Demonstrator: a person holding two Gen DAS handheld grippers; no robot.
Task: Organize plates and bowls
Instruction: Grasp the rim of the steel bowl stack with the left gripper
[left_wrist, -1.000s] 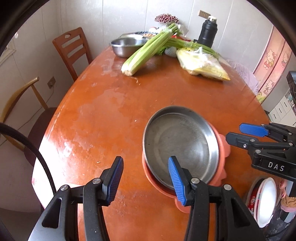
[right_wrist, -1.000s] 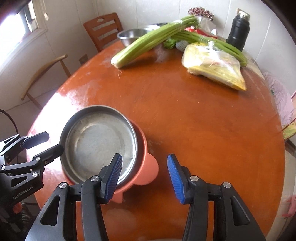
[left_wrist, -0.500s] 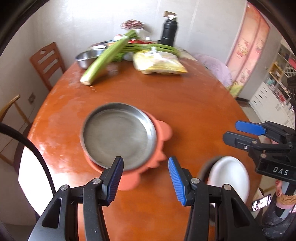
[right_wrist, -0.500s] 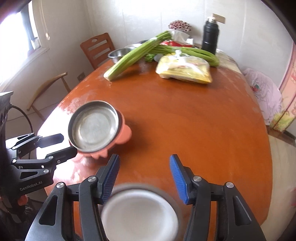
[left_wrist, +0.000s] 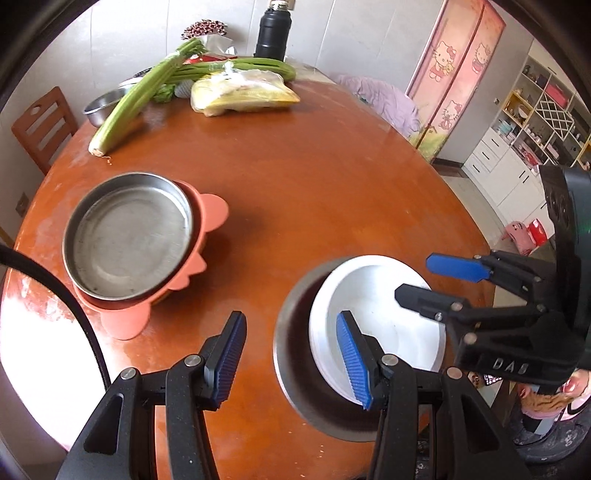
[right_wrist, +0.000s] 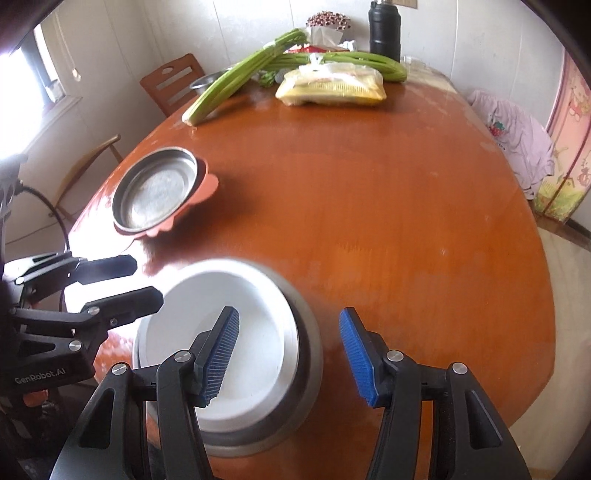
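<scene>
A steel pan (left_wrist: 129, 236) sits stacked in an orange plate (left_wrist: 207, 214) at the table's left; the stack also shows in the right wrist view (right_wrist: 155, 192). A white bowl (left_wrist: 373, 317) rests inside a larger steel plate (left_wrist: 295, 332) at the near table edge, seen also in the right wrist view (right_wrist: 218, 332). My left gripper (left_wrist: 291, 358) is open, its right finger over the steel plate's left rim. My right gripper (right_wrist: 288, 354) is open, straddling that plate's right rim. Each gripper shows in the other's view, the right one (left_wrist: 439, 280) and the left one (right_wrist: 122, 280).
The round orange-brown table (left_wrist: 314, 166) carries celery (left_wrist: 140, 96), a yellow bag (left_wrist: 240, 92), a steel bowl (left_wrist: 101, 107) and a black flask (left_wrist: 273, 33) at its far side. Wooden chairs (left_wrist: 40, 125) stand left. A cable (left_wrist: 55, 295) hangs near left.
Both grippers have pulled back and swung right, away from the pan stack. The white bowl in the steel plate has come fully into view between them.
</scene>
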